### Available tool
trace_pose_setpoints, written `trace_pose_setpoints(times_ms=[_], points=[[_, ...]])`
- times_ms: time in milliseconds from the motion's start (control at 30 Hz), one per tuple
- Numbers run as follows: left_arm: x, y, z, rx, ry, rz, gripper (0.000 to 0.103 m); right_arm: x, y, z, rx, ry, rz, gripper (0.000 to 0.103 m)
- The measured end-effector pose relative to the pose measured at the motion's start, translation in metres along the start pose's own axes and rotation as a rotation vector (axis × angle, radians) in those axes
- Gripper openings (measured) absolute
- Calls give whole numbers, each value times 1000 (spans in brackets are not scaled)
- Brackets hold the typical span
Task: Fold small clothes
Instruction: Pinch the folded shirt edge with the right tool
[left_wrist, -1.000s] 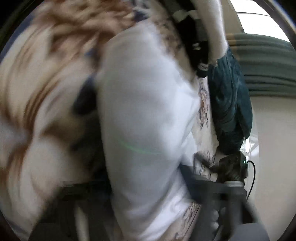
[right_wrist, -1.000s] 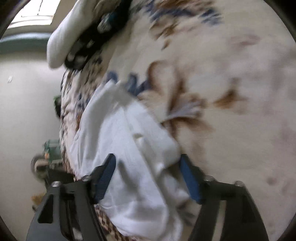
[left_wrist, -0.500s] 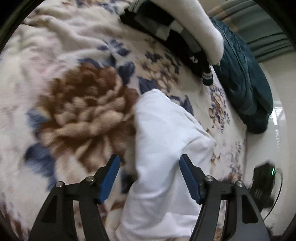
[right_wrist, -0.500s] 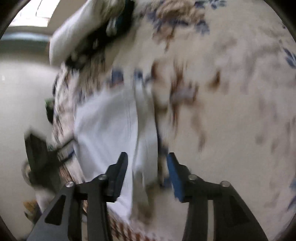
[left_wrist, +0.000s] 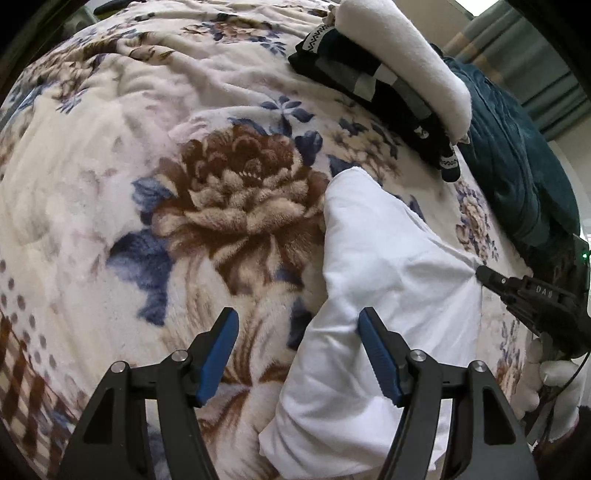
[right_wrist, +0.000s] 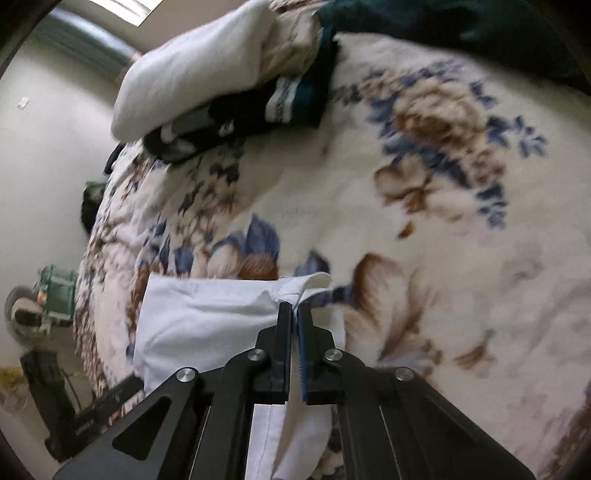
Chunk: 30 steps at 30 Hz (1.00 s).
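White garment (left_wrist: 388, 295) lies lower right of frame on floral blanket (left_wrist: 147, 184). Right gripper (right_wrist: 294, 314) clamped on its edge; left gripper (left_wrist: 297, 339) apart, empty. Risk: thin pinch slips, fold collapses.

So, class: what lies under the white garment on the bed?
The white garment rests on the floral blanket, whose pattern shows all round it. The blanket directly beneath is covered. The right claw pinches one edge.
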<state>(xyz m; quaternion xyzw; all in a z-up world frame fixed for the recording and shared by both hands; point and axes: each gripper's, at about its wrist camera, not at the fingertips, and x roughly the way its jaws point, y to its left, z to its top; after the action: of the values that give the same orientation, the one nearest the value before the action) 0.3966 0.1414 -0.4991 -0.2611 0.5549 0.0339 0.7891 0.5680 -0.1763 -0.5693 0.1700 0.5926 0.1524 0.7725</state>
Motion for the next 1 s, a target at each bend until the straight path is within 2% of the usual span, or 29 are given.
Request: trace_pose_setpoints(times_ms=[167,267,333,400,433,500,600,733,767,800,833,933,1000], points=[[-3,-2,-5,4,18,-26,65,-16,-9,10,-4,-36,-66,3],[-3,-1,-9,19,30,-16,65,0,-4,19,-31,-24,-102,3],[-2,1,-12,12,41,-16,65,19,-2,21,-34,59,-98,3],[-5,6,-17,-8,52,-21,65,20,-7,17,2,132,-88,7],[-8,9,-21,-18,53,-25,65,13,-10,11,23,146,-67,10],[-16,13,-28,-29,46,-16,65,-12,-17,-9,73,152,-8,38],[-23,20,-39,-38,45,11,65,-41,-22,-54,141,215,87,42],[-24,29,-52,-85,70,16,65,-31,-25,-103,237,358,175,42],[-23,30,-54,-95,75,11,65,-24,-24,-113,248,375,174,39],[-22,30,-55,-101,82,6,65,-22,-25,-119,256,373,167,3],[-21,29,-56,-98,88,6,65,-23,-26,-122,260,360,150,2],[-18,21,-56,-76,102,1,65,-41,-33,-118,202,274,-35,1],[-17,14,-54,-52,100,-5,65,-52,-40,-117,217,264,-75,3]])
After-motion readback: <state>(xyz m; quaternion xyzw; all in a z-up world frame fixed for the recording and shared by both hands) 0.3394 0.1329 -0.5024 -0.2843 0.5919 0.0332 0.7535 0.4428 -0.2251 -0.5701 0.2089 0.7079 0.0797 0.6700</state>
